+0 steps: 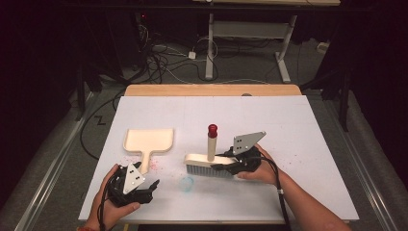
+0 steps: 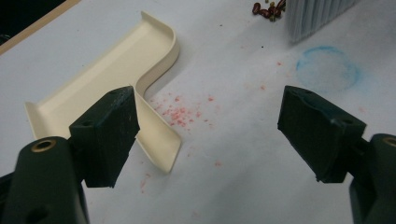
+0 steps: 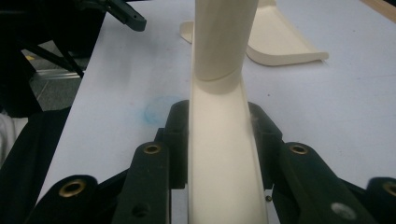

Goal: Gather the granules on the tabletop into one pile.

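Note:
A cream brush (image 1: 199, 159) with grey bristles (image 1: 207, 169) stands on the white table, its upright handle (image 1: 211, 144) topped by a red cap. My right gripper (image 1: 220, 166) is shut on the brush's right end; in the right gripper view both jaws of the gripper (image 3: 223, 140) press the sides of the cream brush body (image 3: 224, 186). A cream dustpan (image 1: 149, 139) lies to the left, handle toward me. My left gripper (image 1: 152, 186) stands open just right of that handle (image 2: 159, 135), with nothing between the jaws of the gripper (image 2: 205, 135).
Pink crumbs (image 2: 180, 114) are scattered beside the dustpan handle. A faint blue ring (image 1: 186, 184) marks the table in front of the brush. A few dark red bits (image 2: 268, 9) lie by the bristles (image 2: 313, 16). The table's front edge is close behind both hands.

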The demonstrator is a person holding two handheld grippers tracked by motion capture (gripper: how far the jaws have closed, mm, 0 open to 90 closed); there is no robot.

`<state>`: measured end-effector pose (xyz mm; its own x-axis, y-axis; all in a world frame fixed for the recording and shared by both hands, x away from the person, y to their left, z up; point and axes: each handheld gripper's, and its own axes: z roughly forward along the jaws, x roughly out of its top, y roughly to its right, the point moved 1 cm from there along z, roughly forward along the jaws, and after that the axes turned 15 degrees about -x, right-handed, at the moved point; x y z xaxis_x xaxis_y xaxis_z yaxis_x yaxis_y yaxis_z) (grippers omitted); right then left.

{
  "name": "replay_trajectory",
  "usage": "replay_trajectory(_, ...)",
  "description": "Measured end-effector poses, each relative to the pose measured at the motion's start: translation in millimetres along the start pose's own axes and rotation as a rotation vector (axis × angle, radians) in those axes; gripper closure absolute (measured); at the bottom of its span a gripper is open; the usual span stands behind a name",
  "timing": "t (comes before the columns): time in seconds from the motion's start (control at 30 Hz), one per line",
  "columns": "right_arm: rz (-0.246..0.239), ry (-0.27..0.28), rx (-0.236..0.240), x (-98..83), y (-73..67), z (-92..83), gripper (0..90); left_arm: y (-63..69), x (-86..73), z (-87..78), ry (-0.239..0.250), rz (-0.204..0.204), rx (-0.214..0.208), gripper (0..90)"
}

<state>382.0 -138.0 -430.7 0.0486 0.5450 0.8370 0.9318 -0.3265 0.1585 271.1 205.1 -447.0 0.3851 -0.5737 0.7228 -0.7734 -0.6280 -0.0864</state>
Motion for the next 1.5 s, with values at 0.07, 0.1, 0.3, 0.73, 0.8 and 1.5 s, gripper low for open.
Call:
replay_trajectory(0.07, -0.003, 0.002, -0.003, 0.6, -1.0, -2.3, 67.0, -0.2, -0.2, 0.1, 0.0, 0.0, 0.0, 19.7)
replay_trajectory(0.1, -0.001, 0.003, -0.006, 0.9, -1.4, -3.5, 67.0, 0.0, -0.2, 0.1, 0.0, 0.001, 0.001, 19.7)
replay_trajectory(0.3, 0.002, 0.026, -0.057, 5.5, -4.1, -18.3, 67.0, 1.9, 0.5, -1.0, 0.004, 0.003, 0.002, 19.6)
replay_trajectory(0.73, 0.004, 0.025, -0.142, -1.0, -8.7, -66.9, 67.0, 2.7, -0.1, -1.2, -0.002, 0.012, 0.003, 19.7)
replay_trajectory(0.8, -0.006, 0.012, -0.136, -7.1, -11.1, -73.5, 67.0, 3.6, -0.1, -0.9, -0.005, 0.015, 0.002, 19.7)
replay_trajectory(1.5, 0.012, -0.08, -0.158, -37.1, -7.3, -66.5, 67.0, 4.4, 2.6, 3.9, -0.015, 0.029, -0.01, 19.6)
